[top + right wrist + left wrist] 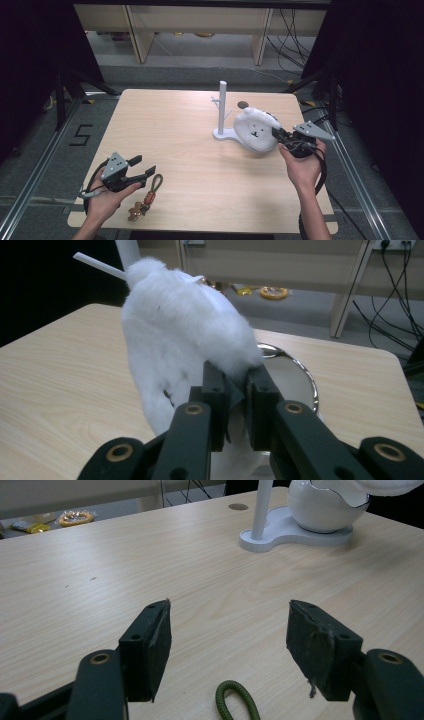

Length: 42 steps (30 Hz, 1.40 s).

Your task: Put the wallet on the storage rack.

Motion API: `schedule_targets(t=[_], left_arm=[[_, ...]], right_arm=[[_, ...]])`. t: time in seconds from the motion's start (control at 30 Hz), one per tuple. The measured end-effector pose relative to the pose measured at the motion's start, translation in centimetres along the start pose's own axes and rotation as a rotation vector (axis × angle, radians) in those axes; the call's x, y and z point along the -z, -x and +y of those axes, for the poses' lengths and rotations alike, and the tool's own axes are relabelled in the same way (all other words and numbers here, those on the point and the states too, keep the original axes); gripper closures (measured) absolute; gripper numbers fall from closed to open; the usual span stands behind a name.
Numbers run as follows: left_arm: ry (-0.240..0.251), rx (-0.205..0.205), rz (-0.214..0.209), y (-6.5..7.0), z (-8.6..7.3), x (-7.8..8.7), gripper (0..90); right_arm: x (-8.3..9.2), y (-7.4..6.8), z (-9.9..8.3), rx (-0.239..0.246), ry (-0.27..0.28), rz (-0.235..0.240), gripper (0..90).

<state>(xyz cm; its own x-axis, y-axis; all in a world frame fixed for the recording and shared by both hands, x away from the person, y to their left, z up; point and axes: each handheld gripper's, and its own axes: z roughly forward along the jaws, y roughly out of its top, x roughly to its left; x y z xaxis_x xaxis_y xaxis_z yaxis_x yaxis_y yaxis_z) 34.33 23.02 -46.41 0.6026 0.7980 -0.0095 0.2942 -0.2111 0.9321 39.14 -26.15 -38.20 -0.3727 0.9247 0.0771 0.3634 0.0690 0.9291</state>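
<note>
Nearest the camera, at the bench's [190,165] front left, the left gripper [142,167] rests in the person's left hand [107,197], its fingers [150,650] released and spread wide with bare wood between them. Just beside it lies a green cord loop [157,182] with a small keychain [137,210]. Further right stands a white stand [222,112] with a bowl-shaped base. Over that bowl hangs a fluffy white hat [256,129] with a bear face, its edge pinched by the right gripper's [278,134] clenched fingers [216,390].
</note>
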Motion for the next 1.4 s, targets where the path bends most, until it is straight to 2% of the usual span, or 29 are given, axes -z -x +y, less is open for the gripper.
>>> schedule_targets(t=[0.03, 0.07, 0.13, 0.17, 0.2, 0.23, 0.27, 0.47, 0.5, 0.53, 0.57, 0.6, 0.63, 0.7, 0.77, 0.8, 0.9, 0.93, 0.97, 1.03, 1.07, 1.1, 1.13, 1.17, 1.23, 1.27, 1.3, 1.33, 1.4], left_arm=[[0.0, -0.002, -0.001, 0.0, 0.0, 0.0, 34.2], [-0.002, -0.001, -0.001, 0.0, -0.1, 0.0, 34.2], [-0.003, -0.002, -0.002, -0.1, -0.1, 0.0, 34.1], [0.0, 0.018, -0.007, 0.0, -0.2, -0.1, 34.1], [-0.002, 0.024, -0.007, 0.1, -0.2, 0.0, 34.1], [-0.002, 0.021, -0.007, 0.0, -0.2, 0.0, 34.1], [-0.007, -0.002, -0.001, -0.1, -0.1, 0.1, 34.1], [-0.01, -0.001, 0.002, -0.1, -0.2, 0.1, 34.0], [-0.011, 0.001, -0.001, -0.1, -0.3, 0.0, 34.1], [-0.011, 0.001, -0.001, -0.1, -0.3, 0.0, 34.1], [-0.008, 0.006, -0.005, -0.1, -0.3, 0.0, 34.1], [-0.011, 0.031, -0.005, 0.1, -0.4, 0.0, 34.0], [-0.009, 0.003, -0.005, -0.1, -0.3, 0.0, 34.0], [-0.011, -0.001, -0.004, -0.1, -0.3, -0.1, 34.0], [-0.011, -0.001, -0.004, -0.1, -0.4, 0.0, 34.0], [-0.011, 0.0, -0.004, -0.1, -0.4, 0.0, 34.0], [-0.018, 0.004, 0.0, -0.1, -0.5, 0.0, 34.0], [-0.015, 0.007, -0.004, -0.1, -0.5, -0.1, 34.0], [-0.015, 0.007, -0.004, -0.1, -0.5, -0.1, 34.0], [-0.015, 0.007, -0.004, -0.1, -0.5, -0.1, 34.0], [-0.016, 0.007, -0.004, 0.0, -0.5, -0.1, 34.0], [-0.018, 0.038, -0.007, 0.1, -0.6, -0.1, 34.0], [-0.016, 0.033, -0.008, 0.1, -0.6, -0.1, 34.0], [-0.017, 0.031, -0.008, 0.1, -0.6, -0.2, 34.1], [-0.017, 0.031, -0.009, 0.1, -0.6, -0.2, 34.1], [-0.02, 0.006, -0.005, 0.0, -0.5, -0.2, 34.0], [-0.02, -0.001, -0.006, 0.0, -0.5, -0.2, 34.0], [-0.022, 0.002, -0.006, 0.0, -0.5, -0.2, 34.0], [-0.021, 0.005, -0.008, 0.1, -0.5, -0.2, 34.0]], right_arm=[[-0.1, 0.4, 0.2, 0.032, -0.003, -0.01, 82.5], [-0.1, 0.4, 0.2, 0.016, -0.009, -0.01, 82.5], [-0.4, 0.6, 0.3, 0.015, -0.013, -0.02, 82.5], [-0.5, 0.7, 0.3, 0.006, -0.007, -0.022, 82.5], [-0.6, 0.8, 0.4, -0.004, -0.025, -0.028, 82.5], [-0.8, 1.1, 0.4, 0.015, -0.017, -0.022, 82.5], [-0.9, 1.2, 0.4, 0.023, -0.025, -0.04, 82.5], [-1.7, 1.7, 0.6, 0.007, -0.045, -0.059, 82.5], [-1.9, 2.0, 0.7, 0.034, -0.035, -0.061, 82.5], [-1.9, 2.0, 0.7, 0.034, -0.035, -0.061, 82.5], [-1.9, 1.9, 0.7, 0.019, -0.041, -0.065, 82.5], [-2.1, 2.3, 0.8, 0.045, -0.042, -0.065, 82.5], [-2.2, 2.3, 0.9, 0.039, -0.046, -0.06, 82.5], [-2.5, 2.6, 1.0, 0.059, -0.057, -0.081, 82.5], [-2.9, 2.7, 1.0, 0.056, -0.059, -0.099, 82.5], [-2.9, 2.7, 1.0, 0.036, -0.073, -0.107, 82.5], [-3.4, 3.2, 1.0, 0.062, -0.069, -0.116, 82.5], [-3.7, 3.1, 0.9, 0.049, -0.086, -0.134, 82.4], [-3.8, 3.1, 0.9, 0.035, -0.095, -0.127, 82.4], [-4.0, 3.1, 0.8, 0.039, -0.109, -0.134, 82.4], [-4.2, 3.3, 0.6, 0.063, -0.11, -0.139, 82.4], [-4.3, 3.3, 0.6, 0.05, -0.122, -0.144, 82.3], [-4.5, 3.4, 0.6, 0.058, -0.115, -0.145, 82.2], [-4.7, 3.9, 0.5, 0.094, -0.127, -0.151, 82.1], [-4.8, 3.8, 0.5, 0.091, -0.131, -0.154, 82.0], [-4.8, 3.8, 0.5, 0.104, -0.144, -0.158, 82.0], [-5.1, 3.9, 0.3, 0.128, -0.135, -0.171, 81.9], [-5.1, 3.6, 0.3, 0.092, -0.161, -0.191, 81.8], [-5.3, 3.7, 0.2, 0.112, -0.159, -0.199, 81.7]])
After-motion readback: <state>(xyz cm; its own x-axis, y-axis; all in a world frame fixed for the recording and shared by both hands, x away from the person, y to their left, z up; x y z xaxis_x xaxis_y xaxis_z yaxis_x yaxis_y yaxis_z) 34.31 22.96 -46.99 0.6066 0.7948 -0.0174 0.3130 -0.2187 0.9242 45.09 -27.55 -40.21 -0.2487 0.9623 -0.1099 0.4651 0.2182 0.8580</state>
